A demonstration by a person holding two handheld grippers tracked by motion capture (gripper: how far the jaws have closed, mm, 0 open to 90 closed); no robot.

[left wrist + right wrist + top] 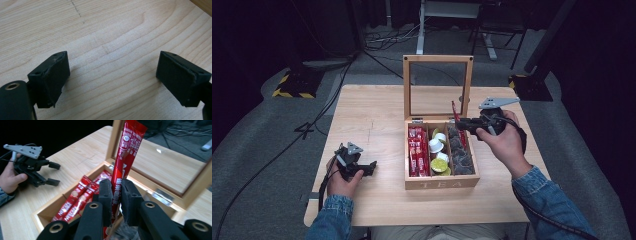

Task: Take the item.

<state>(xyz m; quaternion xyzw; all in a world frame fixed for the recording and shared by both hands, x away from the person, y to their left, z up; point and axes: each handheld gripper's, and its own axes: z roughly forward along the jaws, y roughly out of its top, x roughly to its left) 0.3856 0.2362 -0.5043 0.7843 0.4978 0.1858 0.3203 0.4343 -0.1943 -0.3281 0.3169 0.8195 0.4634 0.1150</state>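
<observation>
The right gripper (117, 195) pinched a red sachet (126, 157) upright between its fingers, just above the wooden tea box (439, 182). Well left of the box, the left gripper (371, 166) rested on the tabletop (105, 32) with fingers spread apart, holding nothing.

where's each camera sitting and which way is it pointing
High view: above the person's side, looking forward and down on the table; both forearms enter from below.
Left gripper view: on the left gripper, facing bare tabletop.
Right gripper view: on the right gripper, facing the red sachet over the tea box.
Shared: high and right gripper views show the tea box and left gripper.
</observation>
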